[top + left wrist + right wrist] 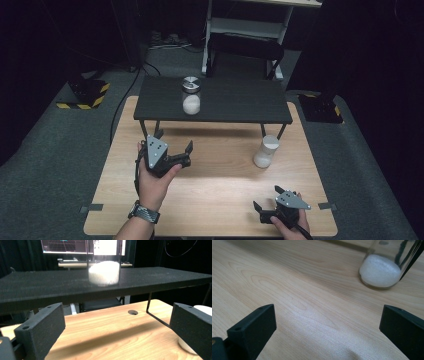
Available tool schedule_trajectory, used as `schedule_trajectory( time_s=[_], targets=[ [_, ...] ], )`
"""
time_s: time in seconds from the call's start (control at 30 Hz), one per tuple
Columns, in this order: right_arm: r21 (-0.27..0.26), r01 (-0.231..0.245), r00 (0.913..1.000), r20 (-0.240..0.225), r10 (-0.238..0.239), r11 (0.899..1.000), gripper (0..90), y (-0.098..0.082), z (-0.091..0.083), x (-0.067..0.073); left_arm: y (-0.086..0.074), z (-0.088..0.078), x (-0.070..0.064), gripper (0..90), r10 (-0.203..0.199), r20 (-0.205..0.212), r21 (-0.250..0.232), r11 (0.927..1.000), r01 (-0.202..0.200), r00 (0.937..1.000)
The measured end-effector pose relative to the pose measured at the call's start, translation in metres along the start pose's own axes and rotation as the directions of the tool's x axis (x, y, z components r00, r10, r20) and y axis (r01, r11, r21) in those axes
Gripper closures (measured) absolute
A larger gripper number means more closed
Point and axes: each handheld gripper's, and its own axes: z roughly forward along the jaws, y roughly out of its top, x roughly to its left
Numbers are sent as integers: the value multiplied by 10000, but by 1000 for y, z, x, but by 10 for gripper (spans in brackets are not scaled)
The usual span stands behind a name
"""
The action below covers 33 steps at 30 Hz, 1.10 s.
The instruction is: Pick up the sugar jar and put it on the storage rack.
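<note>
**Two jars of white powder, both grippers wide and empty**

No brand, label or readable writing shows on either jar. A screen behind the shelf in the left gripper view carries lines too blurred to read.

The wooden table [210,185] is pale, with visible grain and a round hole in its top. Across its far half stands a low black shelf [240,102] on thin metal legs. Around the table lies grey carpet; yellow-and-black hazard-striped bases [87,95] sit at about 10 o'clock and 2 o'clock from the table's centre, and a white frame with a dark chair stands at 12 o'clock. The room beyond is dark.

The lidded jar [191,95], glass with a metal lid and partly filled with white powder, stands upright on the shelf at 12 o'clock from the left gripper [172,145]. That gripper is held above the table, jaws spread wide with nothing between them, facing the shelf.

The second jar [266,151], also holding white powder, stands on the table just in front of the shelf's right legs, at roughly 12 o'clock from the right gripper [264,197]. This gripper sits low near the table's near edge, jaws likewise wide apart and empty, well apart from the jar.
</note>
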Motion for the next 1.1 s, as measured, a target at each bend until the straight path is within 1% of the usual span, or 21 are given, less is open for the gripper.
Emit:
schedule_trajectory(
  time_s=[0.03,0.07,0.13,0.17,0.2,0.23,0.3,0.43,0.47,0.57,0.63,0.67,0.73,0.8,0.9,0.97,1.0,1.03,1.07,1.1],
  targets=[
    [0,7,10000,-4,-7,10000,0,0,0,0,-3,-2,-1,6,5,12,-18,10000,-5,10000],
    [0,30,10000,-7,-30,10000,0,0,0,0,-3,-2,-1,6,5,12,-18,10000,-5,10000],
    [1,54,10000,-4,-54,10000,0,0,0,0,-11,-9,-2,6,-1,66,-18,10000,1,10000],
    [1,54,10000,-4,-54,10000,0,0,0,0,-11,-9,-2,6,-1,66,-18,10000,1,10000],
    [11,69,10000,-5,-69,10000,0,0,0,1,-15,-12,-3,6,49,63,5,10000,-49,10000],
    [11,69,10000,-5,-69,10000,0,0,0,1,-15,-12,-3,5,49,63,5,10000,-49,10000],
    [26,78,10000,4,-78,10000,0,0,0,1,-24,-18,-4,6,92,150,96,9999,-93,9998],
    [28,111,9999,18,-111,9999,0,1,0,2,-35,-25,-4,6,144,212,242,9996,-150,9997],
    [24,124,9999,25,-124,9999,0,0,0,2,-35,-25,-4,6,144,212,242,9996,-150,9997],
    [32,136,9999,28,-136,9999,0,1,0,2,-44,-32,-4,6,242,431,294,9992,-255,9988],
    [36,146,9999,29,-146,9999,0,1,0,2,-49,-36,-5,6,315,498,372,9988,-334,9983],
    [40,152,9999,27,-152,9999,0,1,0,2,-49,-36,-5,5,315,498,372,9988,-334,9983],
    [47,165,9999,31,-165,9999,0,1,0,2,-58,-41,-5,6,263,582,537,9981,-295,9980],
    [44,185,9998,39,-185,9998,0,1,0,2,-63,-44,-5,6,248,632,698,9971,-292,9977],
    [49,201,9998,47,-202,9998,0,1,0,3,-71,-48,-4,6,152,598,955,9952,-209,9981],
    [55,218,9997,54,-218,9997,0,1,0,3,-73,-50,-4,6,113,600,992,9949,-173,9981],
    [51,227,9997,58,-228,9997,0,1,0,3,-77,-53,-3,6,149,599,1114,9935,-215,9981],
    [55,239,9997,53,-240,9997,0,1,0,3,-77,-53,-3,6,149,599,1114,9935,-215,9981],
    [57,245,9997,50,-245,9997,0,1,1,3,-80,-55,-3,6,107,591,1268,9918,-182,9982],
    [69,240,9997,49,-240,9997,0,1,1,3,-80,-55,-3,6,107,591,1268,9918,-182,9982]
  ],
)
